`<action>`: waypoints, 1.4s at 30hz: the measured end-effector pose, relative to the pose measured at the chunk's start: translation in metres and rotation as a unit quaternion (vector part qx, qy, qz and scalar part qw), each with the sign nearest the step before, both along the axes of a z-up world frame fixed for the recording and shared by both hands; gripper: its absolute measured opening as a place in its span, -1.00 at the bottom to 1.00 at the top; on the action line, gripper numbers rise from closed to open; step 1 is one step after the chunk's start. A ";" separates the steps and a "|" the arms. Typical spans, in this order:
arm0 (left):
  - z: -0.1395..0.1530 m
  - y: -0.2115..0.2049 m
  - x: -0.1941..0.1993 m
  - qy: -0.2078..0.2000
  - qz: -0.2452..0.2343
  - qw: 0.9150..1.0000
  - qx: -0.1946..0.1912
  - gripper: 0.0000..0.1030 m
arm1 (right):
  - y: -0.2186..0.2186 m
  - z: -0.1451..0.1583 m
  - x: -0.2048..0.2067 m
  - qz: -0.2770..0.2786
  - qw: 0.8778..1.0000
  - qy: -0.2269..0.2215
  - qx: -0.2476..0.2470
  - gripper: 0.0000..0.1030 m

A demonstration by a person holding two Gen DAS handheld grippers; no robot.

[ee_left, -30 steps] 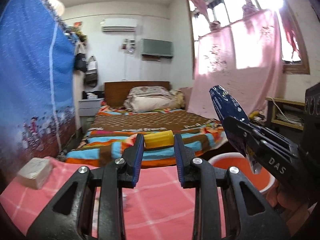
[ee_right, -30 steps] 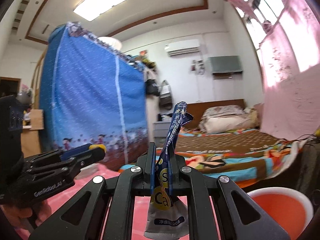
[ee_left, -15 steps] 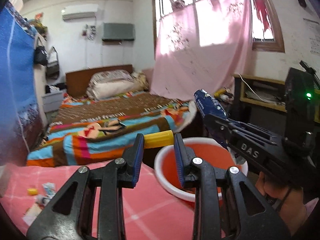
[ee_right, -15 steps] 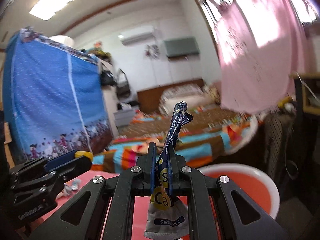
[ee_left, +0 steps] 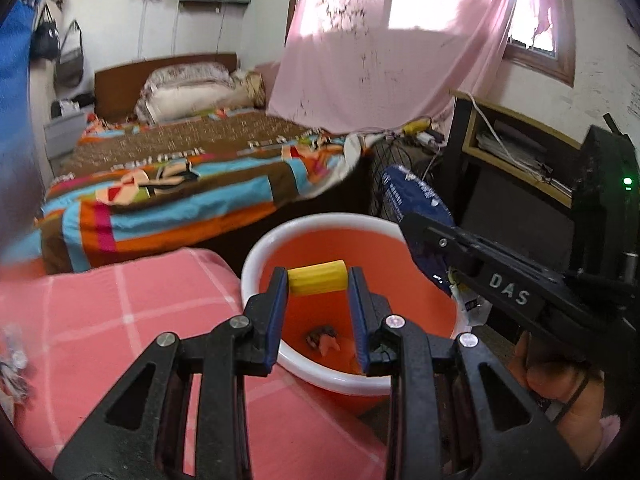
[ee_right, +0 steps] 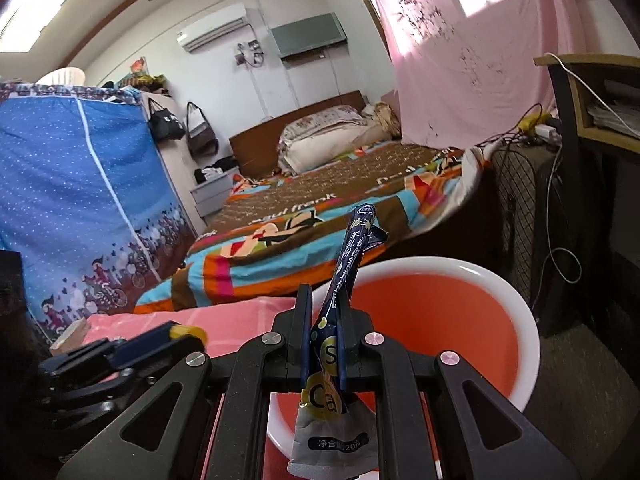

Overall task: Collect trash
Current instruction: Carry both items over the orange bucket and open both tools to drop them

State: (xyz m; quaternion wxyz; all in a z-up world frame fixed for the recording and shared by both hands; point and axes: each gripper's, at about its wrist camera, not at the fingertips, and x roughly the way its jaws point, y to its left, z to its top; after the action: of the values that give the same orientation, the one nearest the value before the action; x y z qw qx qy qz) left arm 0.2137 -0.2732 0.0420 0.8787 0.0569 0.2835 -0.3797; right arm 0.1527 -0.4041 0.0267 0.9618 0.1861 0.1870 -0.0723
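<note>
My left gripper [ee_left: 318,282] is shut on a small yellow cylinder [ee_left: 317,282] and hangs over the orange bin with a white rim [ee_left: 256,252]. A few scraps lie at the bin's bottom [ee_left: 322,338]. My right gripper [ee_right: 325,308] is shut on a dark blue sachet [ee_right: 352,256] that stands up between its pads, its grey end hanging below. The same sachet [ee_left: 416,216] and right gripper [ee_left: 430,240] show at the right of the left wrist view, above the bin's right rim. In the right wrist view the bin [ee_right: 520,320] lies just ahead and the left gripper [ee_right: 176,334] is at lower left.
A pink checked cloth [ee_left: 120,320] covers the table left of the bin, with small litter [ee_left: 12,368] at its left edge. A bed with a striped cover [ee_left: 180,184] lies beyond. A dark desk [ee_left: 520,160] and a fan grille [ee_right: 516,208] stand to the right.
Both grippers swung right and dipped from the table toward the bin. The bin now fills the middle of both views. Both grips are unchanged.
</note>
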 end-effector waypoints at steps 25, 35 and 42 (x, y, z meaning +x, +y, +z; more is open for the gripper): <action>-0.027 -0.007 0.029 0.092 0.034 0.995 0.009 -0.38 | -0.013 -0.012 0.009 -0.021 0.998 0.061 0.007 -0.79; -0.014 0.019 0.027 0.058 0.082 0.995 -0.008 -0.10 | -0.015 -0.010 0.009 -0.024 0.998 0.053 0.013 -0.06; 0.000 0.048 0.024 0.023 0.129 0.991 -0.031 0.42 | -0.005 -0.005 0.010 -0.022 0.999 0.039 -0.005 0.51</action>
State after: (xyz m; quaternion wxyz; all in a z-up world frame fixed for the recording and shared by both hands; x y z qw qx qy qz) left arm 0.2374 -0.2251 0.0416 0.9150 -0.0163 0.2966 -0.2731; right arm 0.1629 -0.4093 0.0221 0.9530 0.1823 0.2194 -0.1018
